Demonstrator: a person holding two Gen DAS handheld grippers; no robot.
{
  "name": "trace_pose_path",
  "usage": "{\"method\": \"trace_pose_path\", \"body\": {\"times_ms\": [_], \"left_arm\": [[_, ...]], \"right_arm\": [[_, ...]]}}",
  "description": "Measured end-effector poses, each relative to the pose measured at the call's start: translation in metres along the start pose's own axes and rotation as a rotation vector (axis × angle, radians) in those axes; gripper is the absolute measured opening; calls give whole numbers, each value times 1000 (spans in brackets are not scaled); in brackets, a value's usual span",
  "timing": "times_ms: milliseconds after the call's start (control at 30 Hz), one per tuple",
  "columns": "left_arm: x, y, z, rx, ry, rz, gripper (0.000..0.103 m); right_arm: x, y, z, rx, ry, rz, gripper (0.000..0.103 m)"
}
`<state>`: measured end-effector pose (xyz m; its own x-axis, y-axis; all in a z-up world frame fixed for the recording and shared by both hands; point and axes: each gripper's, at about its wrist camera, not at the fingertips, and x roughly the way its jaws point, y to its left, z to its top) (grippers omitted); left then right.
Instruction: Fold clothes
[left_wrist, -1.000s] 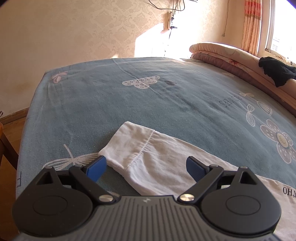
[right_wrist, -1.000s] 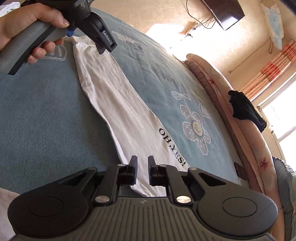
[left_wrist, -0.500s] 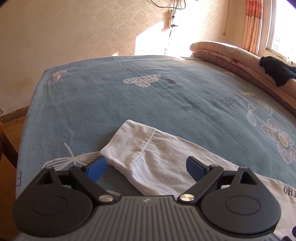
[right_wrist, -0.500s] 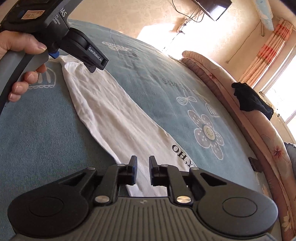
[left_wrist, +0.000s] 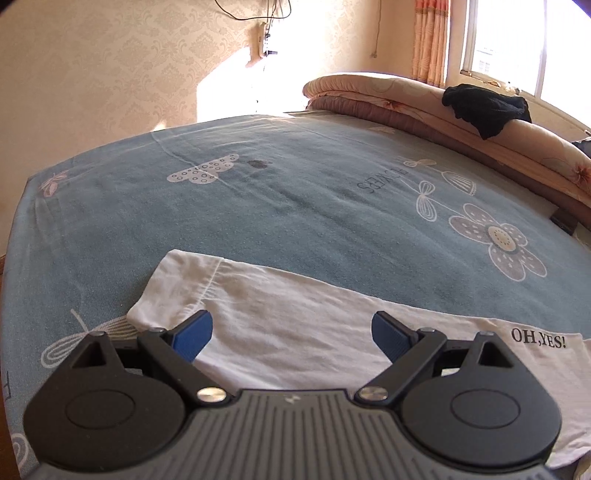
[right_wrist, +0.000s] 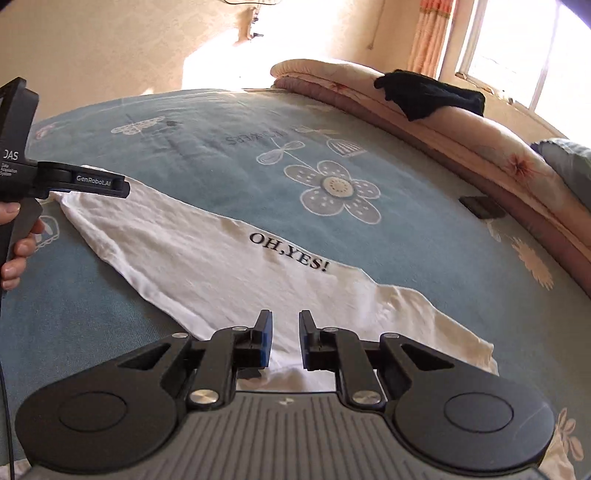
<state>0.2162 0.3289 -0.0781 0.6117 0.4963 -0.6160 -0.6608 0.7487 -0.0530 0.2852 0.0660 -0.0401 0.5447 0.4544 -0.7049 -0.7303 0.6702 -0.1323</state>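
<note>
A white T-shirt (left_wrist: 295, 317) printed "OH,YES!" lies folded into a long strip on the blue flowered bedsheet (left_wrist: 295, 206). My left gripper (left_wrist: 291, 325) hovers wide open over the sleeve end, its blue pads apart and holding nothing. In the right wrist view the same shirt (right_wrist: 207, 266) runs from far left to near right. My right gripper (right_wrist: 285, 321) sits over its near edge, below the lettering, with a narrow gap between the pads and no cloth pinched. A hand (right_wrist: 14, 251) holds the left gripper (right_wrist: 122, 186) at the shirt's far end.
A rolled peach quilt (left_wrist: 406, 99) lines the far side of the bed with a black garment (left_wrist: 484, 107) draped on it. A small dark object (right_wrist: 480, 206) lies beside the quilt. The bed's edge drops off at the left, and a bright window is at upper right.
The right gripper has rolled level and shifted along the shirt toward its lettered end, with the gap between its pads slightly wider. The left gripper has slid right over the shirt, still wide open.
</note>
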Motion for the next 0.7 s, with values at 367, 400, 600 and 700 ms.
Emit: {"method": "trace_pose_path", "body": {"times_ms": [367, 400, 600, 700], "left_arm": [[-12, -44, -7, 180, -57, -50, 93], [-10, -42, -7, 174, -52, -45, 93], [-9, -35, -6, 147, -47, -40, 93], [-9, -33, -5, 131, -48, -46, 93]], "right_arm": [[31, 16, -34, 100, 41, 53, 17], [31, 18, -33, 100, 33, 58, 18], [15, 19, -29, 127, 19, 180, 27], [8, 13, -25, 158, -11, 134, 27]]}}
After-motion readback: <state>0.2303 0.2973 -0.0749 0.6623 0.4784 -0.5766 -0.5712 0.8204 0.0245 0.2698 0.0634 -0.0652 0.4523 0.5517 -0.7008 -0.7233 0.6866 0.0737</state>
